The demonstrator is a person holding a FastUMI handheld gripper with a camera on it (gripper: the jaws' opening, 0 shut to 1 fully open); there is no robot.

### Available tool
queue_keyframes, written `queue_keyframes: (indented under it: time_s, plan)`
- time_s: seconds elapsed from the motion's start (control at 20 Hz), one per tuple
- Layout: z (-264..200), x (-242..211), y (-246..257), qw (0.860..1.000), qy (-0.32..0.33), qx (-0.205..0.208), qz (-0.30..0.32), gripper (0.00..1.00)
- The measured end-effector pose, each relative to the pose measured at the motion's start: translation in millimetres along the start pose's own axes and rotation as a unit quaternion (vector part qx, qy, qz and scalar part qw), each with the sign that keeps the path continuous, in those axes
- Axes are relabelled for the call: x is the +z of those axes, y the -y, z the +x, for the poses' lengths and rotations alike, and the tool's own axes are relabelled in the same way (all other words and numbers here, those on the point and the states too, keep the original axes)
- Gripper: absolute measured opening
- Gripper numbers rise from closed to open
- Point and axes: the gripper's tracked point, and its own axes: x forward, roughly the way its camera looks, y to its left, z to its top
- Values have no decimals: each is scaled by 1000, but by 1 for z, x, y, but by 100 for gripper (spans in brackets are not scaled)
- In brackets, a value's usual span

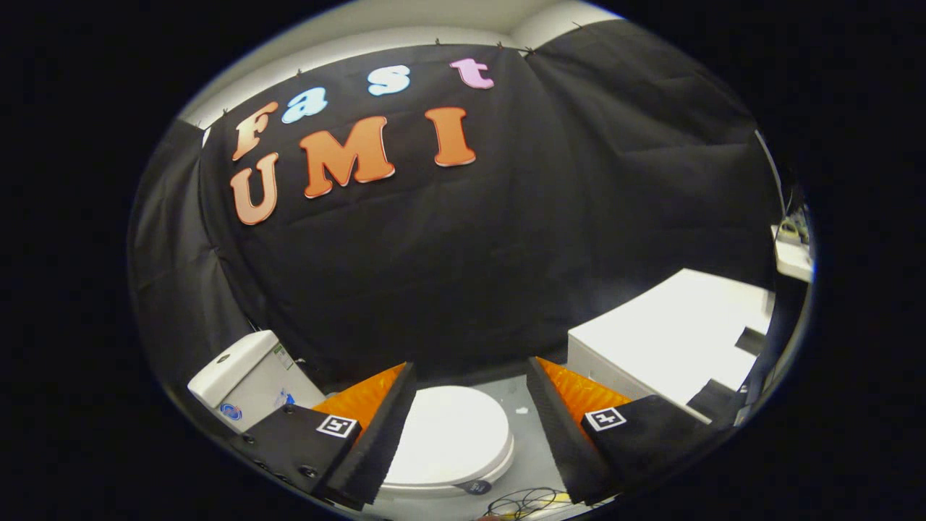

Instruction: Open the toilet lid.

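At the far left stands the white toilet tank (246, 380), backed against the black cloth wall (506, 253), with a small label and a round sticker on its side. Next to it comes the left finger of the hand-held gripper (470, 387), which carries a square marker tag. The two fingers stand wide apart, holding nothing and touching nothing. Between them and below lies the toilet lid (452, 434), white, rounded and closed flat on the bowl, with a small dark tab at its near edge. The fingers hang above the lid, clear of it. On the grey floor (532, 452) just in front of the toilet lies a loop of thin dark cable (528, 501). To the right of the lid comes the right finger, also marked with a square tag. Beyond it stands a white worktop (673, 333) with dark flat patches on its right part. At the far right, a pale shelf (792, 257) bears some small clutter, too small to tell.
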Motion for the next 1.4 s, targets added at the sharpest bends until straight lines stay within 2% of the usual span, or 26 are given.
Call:
queue_keyframes:
  time_s: [0.3, 0.5, 0.75, 0.85, 1.1, 1.3, 1.4]
  plan:
    - [34, -119, 22, 988, -123, 16, 86, 99]
    - [42, -183, 28, 970, -193, 24, 144, 99]
    - [48, -256, 47, 946, -263, 11, 191, 98]
    - [51, -279, 51, 934, -279, 2, 222, 98]
    - [53, -324, 51, 915, -310, 14, 258, 97]
    - [57, -348, 43, 897, -331, 29, 291, 92]
    - [61, -353, 38, 893, -330, 40, 302, 88]
